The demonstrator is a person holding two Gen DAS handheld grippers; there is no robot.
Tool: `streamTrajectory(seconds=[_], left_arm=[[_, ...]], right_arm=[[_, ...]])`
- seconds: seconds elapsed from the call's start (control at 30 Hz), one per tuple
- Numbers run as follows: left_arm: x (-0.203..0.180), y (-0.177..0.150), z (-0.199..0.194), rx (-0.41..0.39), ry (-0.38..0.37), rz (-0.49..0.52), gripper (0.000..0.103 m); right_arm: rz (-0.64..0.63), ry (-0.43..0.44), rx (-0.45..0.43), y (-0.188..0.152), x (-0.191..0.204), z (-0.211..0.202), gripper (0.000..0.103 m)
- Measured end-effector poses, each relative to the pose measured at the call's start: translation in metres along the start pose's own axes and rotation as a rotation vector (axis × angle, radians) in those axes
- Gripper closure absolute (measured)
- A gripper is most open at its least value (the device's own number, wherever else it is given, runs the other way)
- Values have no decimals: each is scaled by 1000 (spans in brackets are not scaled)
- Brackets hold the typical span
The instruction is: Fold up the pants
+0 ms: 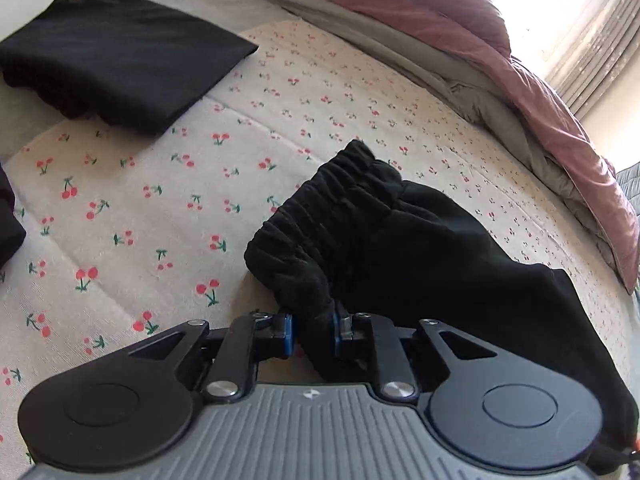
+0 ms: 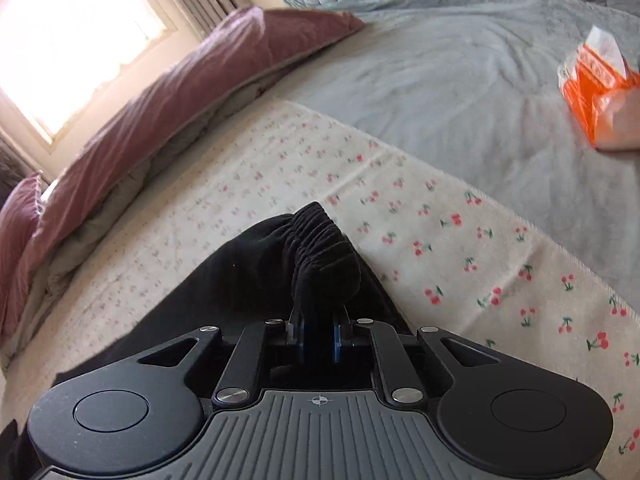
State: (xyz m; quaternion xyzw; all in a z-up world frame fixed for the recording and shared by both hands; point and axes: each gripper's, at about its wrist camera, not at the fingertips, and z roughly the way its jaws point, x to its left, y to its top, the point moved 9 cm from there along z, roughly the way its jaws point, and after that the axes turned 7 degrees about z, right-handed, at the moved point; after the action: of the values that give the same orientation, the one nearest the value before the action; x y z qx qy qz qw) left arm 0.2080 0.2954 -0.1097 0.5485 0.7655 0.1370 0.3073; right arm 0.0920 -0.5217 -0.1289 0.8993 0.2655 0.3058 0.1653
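Observation:
Black pants [image 1: 384, 232] with a gathered elastic waistband lie bunched on a cherry-print sheet [image 1: 160, 208]. My left gripper [image 1: 314, 330] is shut on the waistband's near end, cloth pinched between its blue pads. In the right wrist view my right gripper [image 2: 319, 340] is shut on the other part of the waistband [image 2: 320, 248], which bulges up just ahead of the fingers. The pants' legs trail back under and beside both grippers, partly hidden.
A folded black garment [image 1: 120, 60] lies at the far left on the bed. A pink and grey duvet [image 1: 500, 80] is heaped along the window side. An orange and white packet [image 2: 600, 92] lies on the grey blanket [image 2: 440, 72] at the right.

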Motion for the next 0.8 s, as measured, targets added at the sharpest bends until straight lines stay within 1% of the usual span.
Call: streamTrajectory(seconds=[0.03,0.1,0.17,0.23,0.3,0.37,0.43,0.5,0.53,0.57,0.6,0.63,0.7,0.73,0.77,0.8], left_arm=[[1,1,-2,3,-9,-9,88],[-5,5,-7,11,18,45,88],[-17,8,-13,13,62,142,88],[-26,6,-23,9,74,222,88],[-25,2,-25,18,67,248,87],[-18,-5,-21,50,52,243,81],[-8,-10,-16,56,25,205,75],[-1,-8,-15,44,13,159,64],[3,-5,-16,35,36,156,46],[5,-2,-17,17,74,169,32],[4,1,-19,1,89,194,31],[1,3,-23,-9,79,213,31],[-1,12,-36,-67,43,199,31],[1,20,-46,-114,21,164,31],[3,26,-51,-136,4,126,31],[6,31,-55,-145,-13,88,31]], right_arm=[[26,33,18,-11,-13,12,94],[42,44,1,-17,-21,9,94],[-13,-4,-5,-15,-10,5,94],[-99,-51,-18,-11,4,2,93],[-128,-54,-32,-7,10,-3,93],[-124,-59,-19,-8,6,-1,93],[-122,-66,-4,-14,-1,7,93],[-119,-63,-19,-17,-3,10,94],[-113,-65,-24,-18,-3,10,94],[-112,-69,-22,-18,-3,9,94],[-114,-73,-16,-17,-3,9,94],[-112,-76,-10,-15,-2,9,94],[-93,-72,-3,-11,-1,5,93],[-81,-66,-10,-8,-1,1,91],[-72,-70,-22,-6,-1,-3,85],[-74,-88,-39,-3,-2,-9,75]])
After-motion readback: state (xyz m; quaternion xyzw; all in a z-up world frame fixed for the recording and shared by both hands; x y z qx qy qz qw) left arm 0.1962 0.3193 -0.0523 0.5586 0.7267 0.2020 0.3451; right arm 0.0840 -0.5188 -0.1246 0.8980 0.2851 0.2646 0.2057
